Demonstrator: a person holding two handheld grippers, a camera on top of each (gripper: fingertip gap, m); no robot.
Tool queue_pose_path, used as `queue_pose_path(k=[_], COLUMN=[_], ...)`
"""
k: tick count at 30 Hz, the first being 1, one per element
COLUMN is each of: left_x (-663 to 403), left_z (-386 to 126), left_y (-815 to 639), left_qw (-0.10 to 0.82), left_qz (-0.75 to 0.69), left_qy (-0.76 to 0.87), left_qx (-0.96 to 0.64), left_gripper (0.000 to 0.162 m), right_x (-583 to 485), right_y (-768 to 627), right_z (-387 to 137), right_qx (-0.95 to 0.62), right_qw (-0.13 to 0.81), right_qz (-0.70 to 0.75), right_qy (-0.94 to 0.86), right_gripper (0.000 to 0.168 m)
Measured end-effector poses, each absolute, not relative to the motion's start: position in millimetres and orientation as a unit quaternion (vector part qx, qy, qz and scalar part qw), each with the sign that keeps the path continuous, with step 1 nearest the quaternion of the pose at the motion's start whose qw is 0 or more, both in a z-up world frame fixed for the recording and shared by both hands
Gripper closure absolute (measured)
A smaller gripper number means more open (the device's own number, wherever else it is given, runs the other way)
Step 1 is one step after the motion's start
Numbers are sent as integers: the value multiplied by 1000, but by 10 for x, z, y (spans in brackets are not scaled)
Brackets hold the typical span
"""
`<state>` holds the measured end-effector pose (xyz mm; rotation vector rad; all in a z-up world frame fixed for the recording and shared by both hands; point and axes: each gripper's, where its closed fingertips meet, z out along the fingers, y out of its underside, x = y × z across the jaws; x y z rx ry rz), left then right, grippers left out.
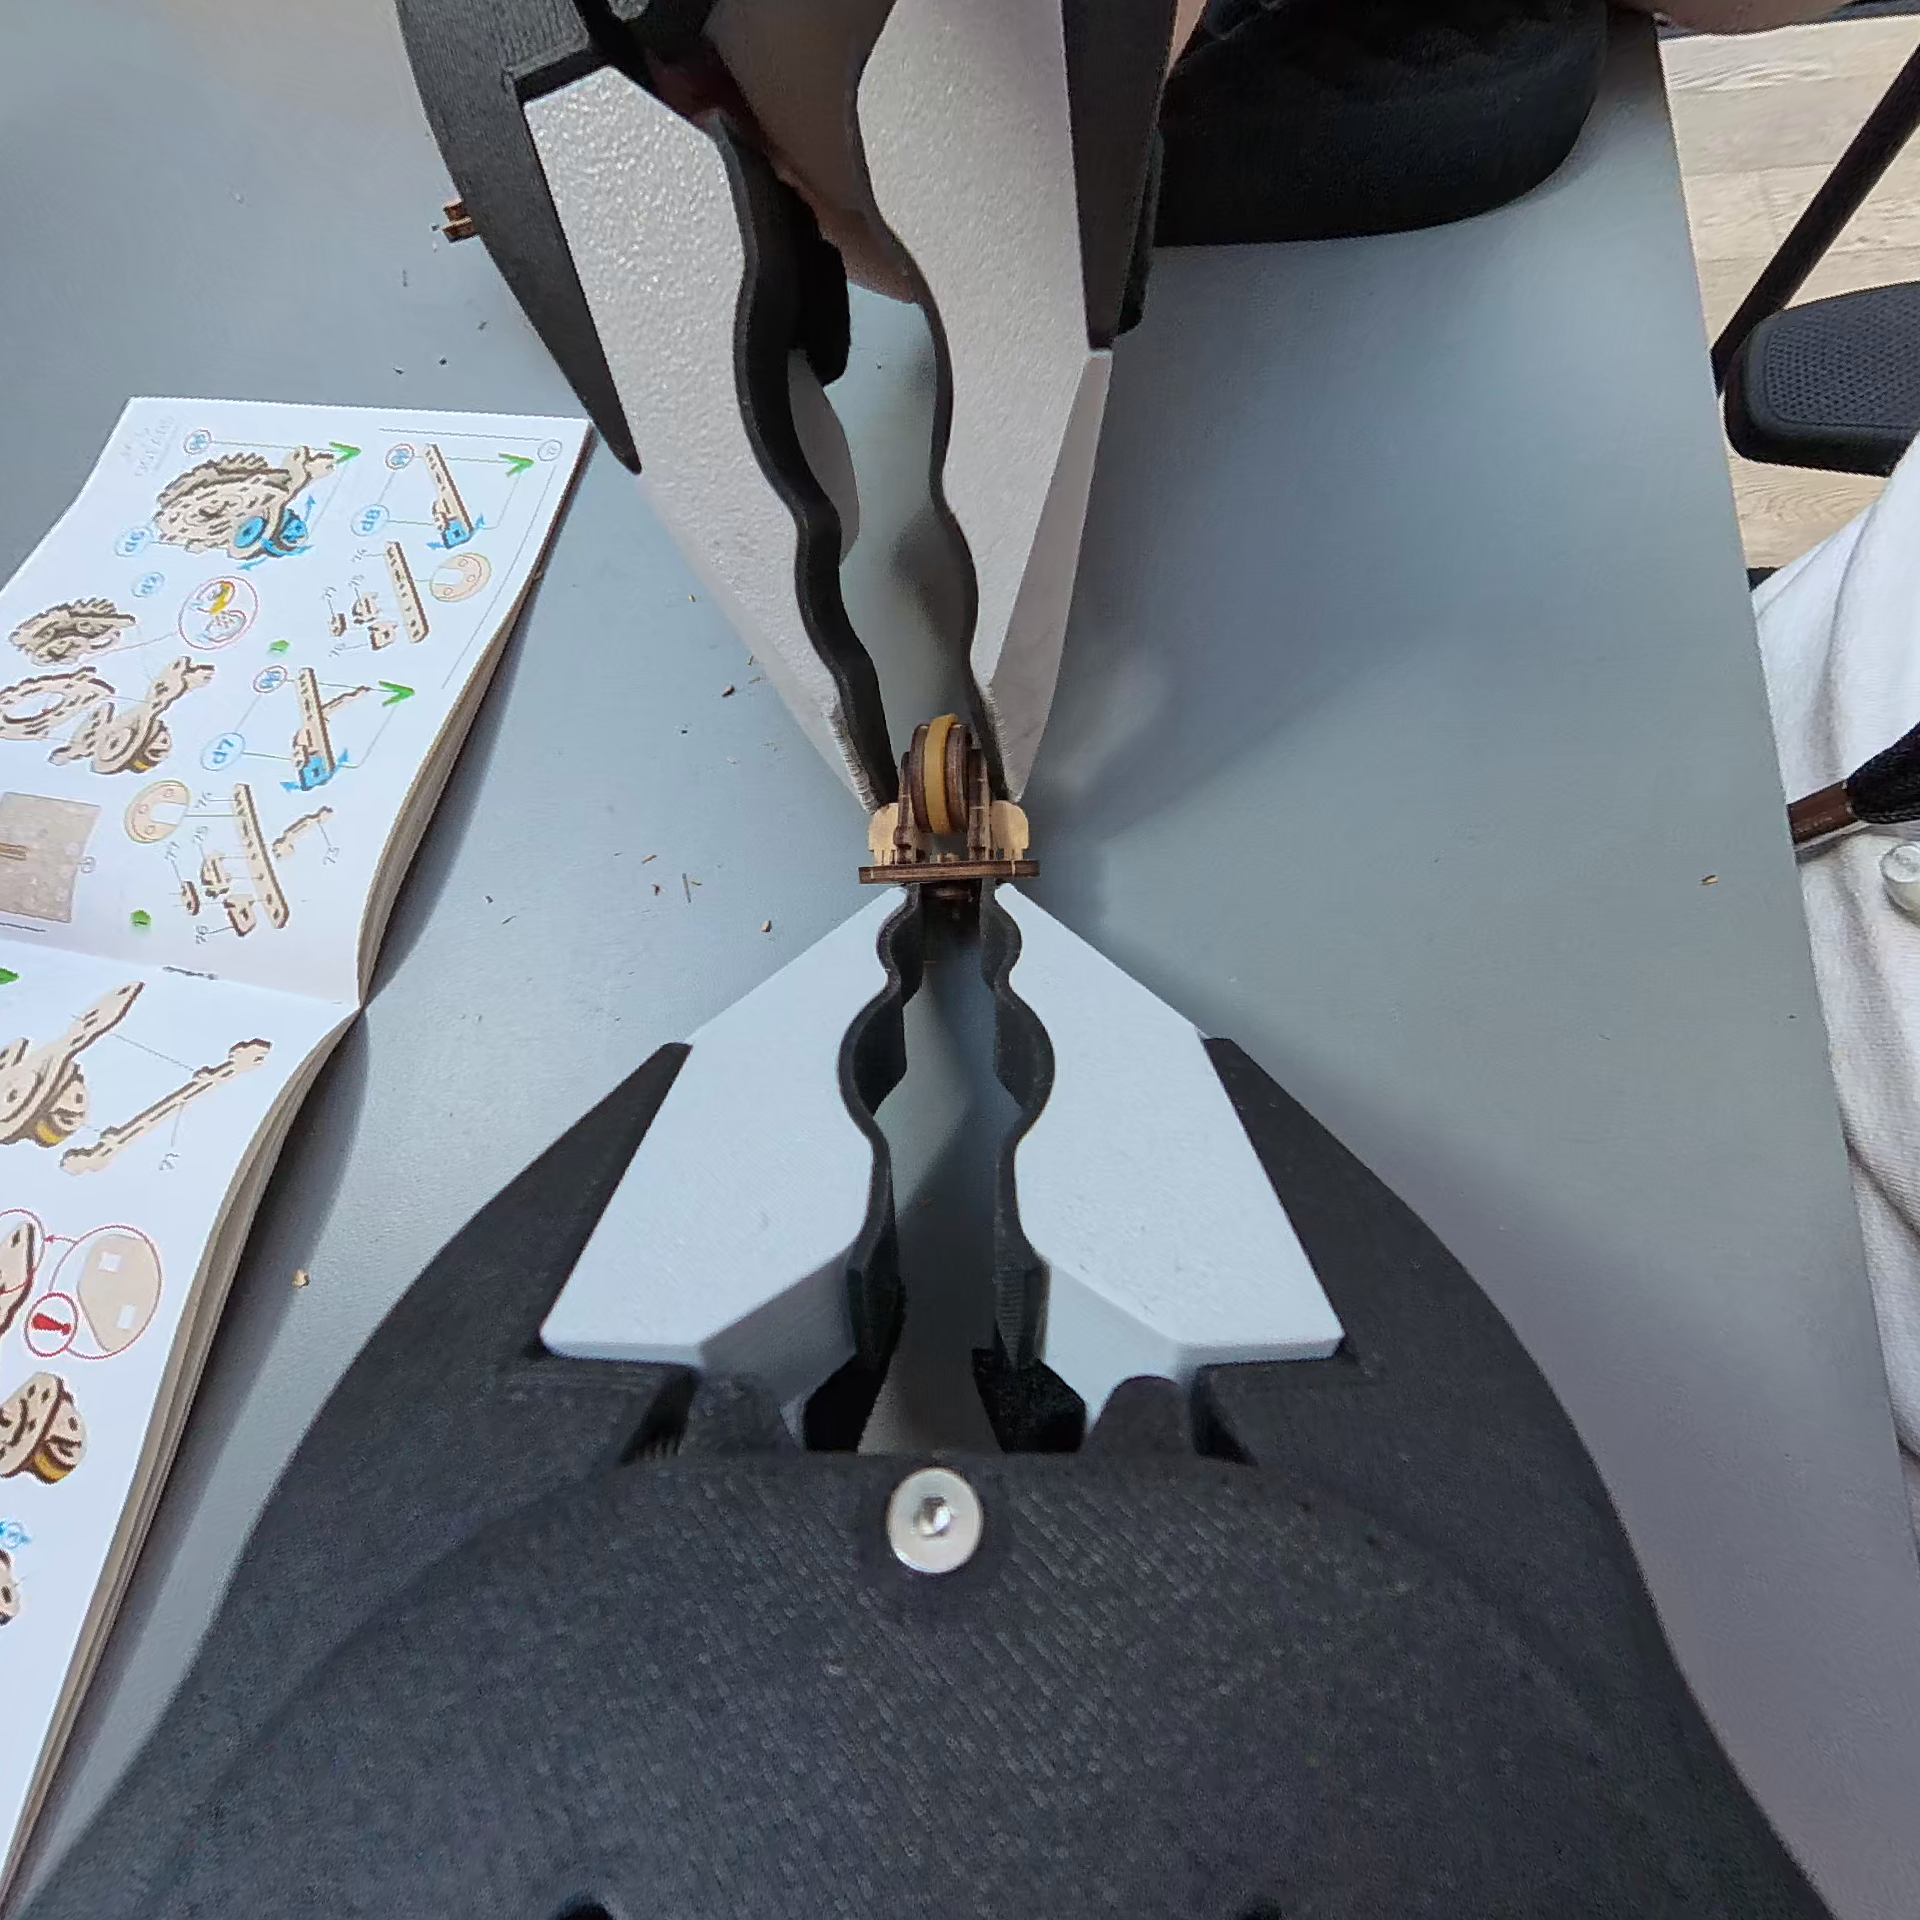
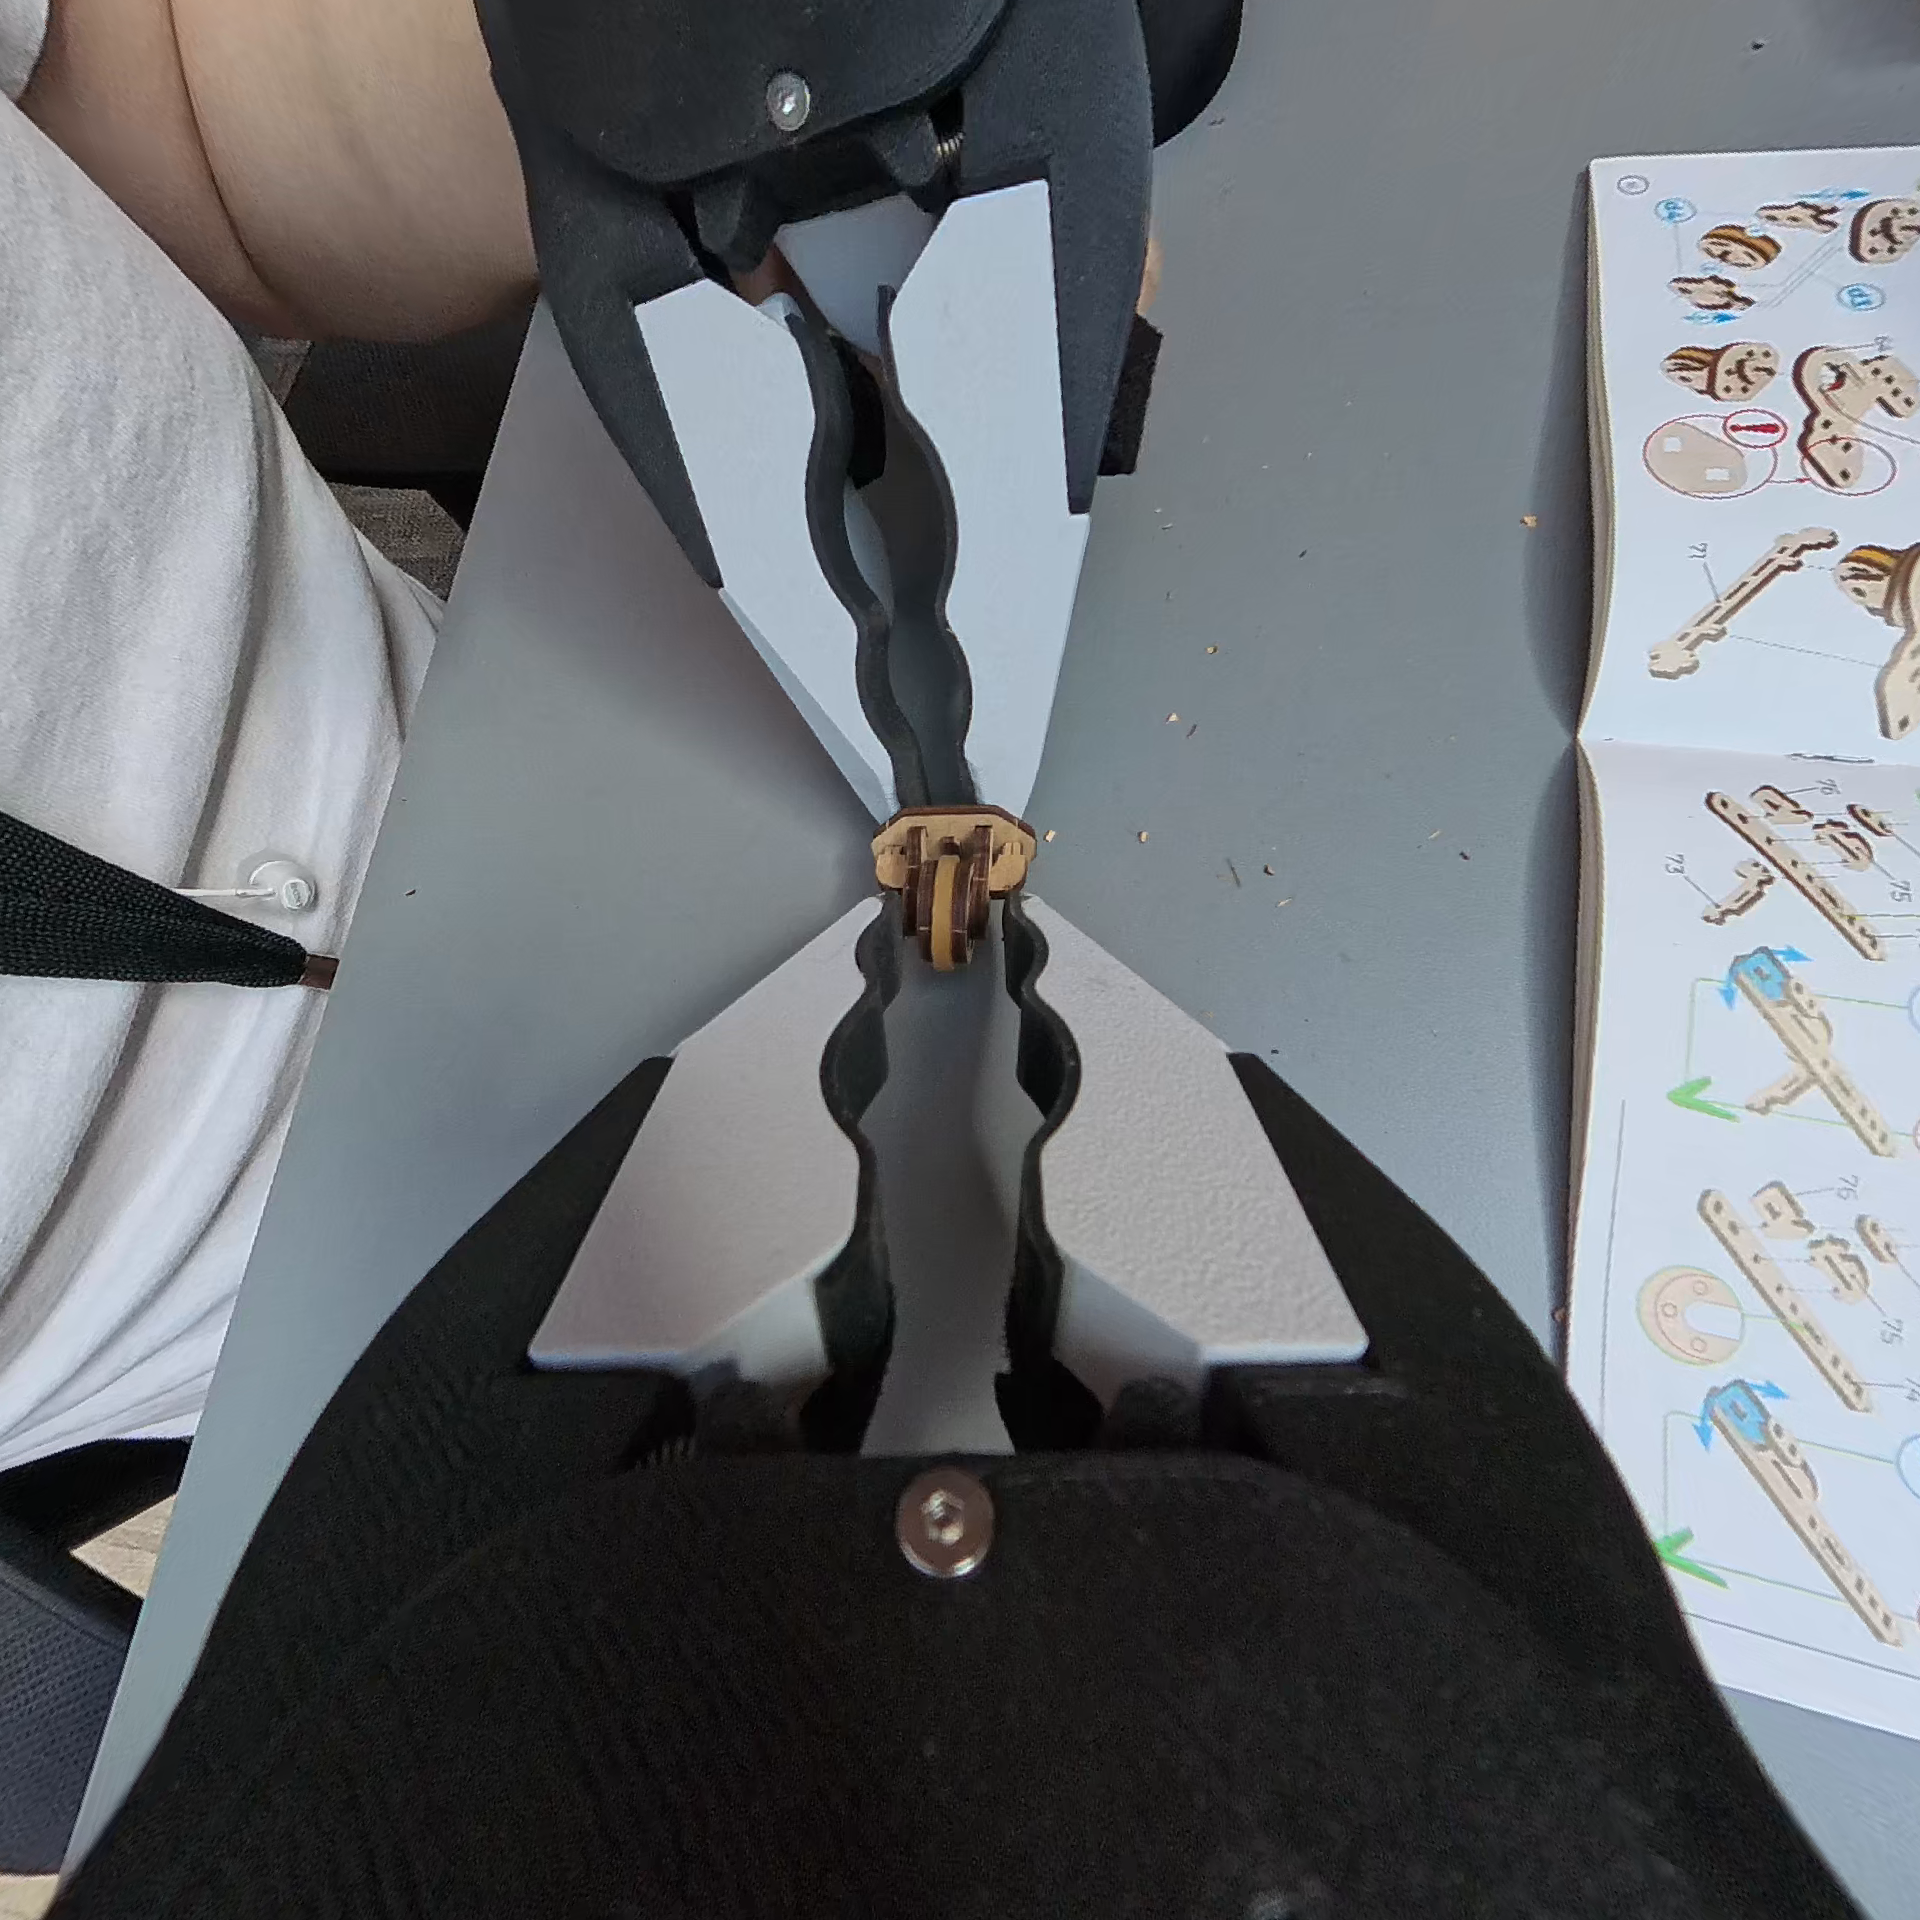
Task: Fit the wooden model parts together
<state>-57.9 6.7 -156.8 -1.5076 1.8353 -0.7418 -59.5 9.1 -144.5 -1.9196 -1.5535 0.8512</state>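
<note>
A small wooden model assembly hangs above the grey table between my two grippers, which meet tip to tip. It is a flat dark-edged plate joined to a wheel block with a pale disc. My left gripper is shut on a tab under the plate. My right gripper is shut on the wheel block. In the left wrist view the right gripper comes in from the top. In the right wrist view the left gripper comes in from the top, at the plate.
An open instruction booklet lies on the table, left in the left wrist view and right in the right wrist view. A small wooden part and wood crumbs lie around. A person's white garment and a chair are at the table edge.
</note>
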Motion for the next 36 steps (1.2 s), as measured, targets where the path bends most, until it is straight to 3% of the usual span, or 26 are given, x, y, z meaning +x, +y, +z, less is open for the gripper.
queue_pose_path(k=[1, 36], left_x=[-582, -608], left_z=[-1569, -1566], left_y=[48, 2], left_qw=[317, 302], left_qz=[-286, -300], left_qy=[702, 696], left_qx=[-571, -579], left_gripper=[154, 154], right_x=[-597, -640], right_y=[73, 45], right_z=[-1447, -1442], right_qx=[-705, -732], right_qw=[261, 254], right_qz=[318, 333], right_qy=[-578, -538], right_gripper=[151, 152])
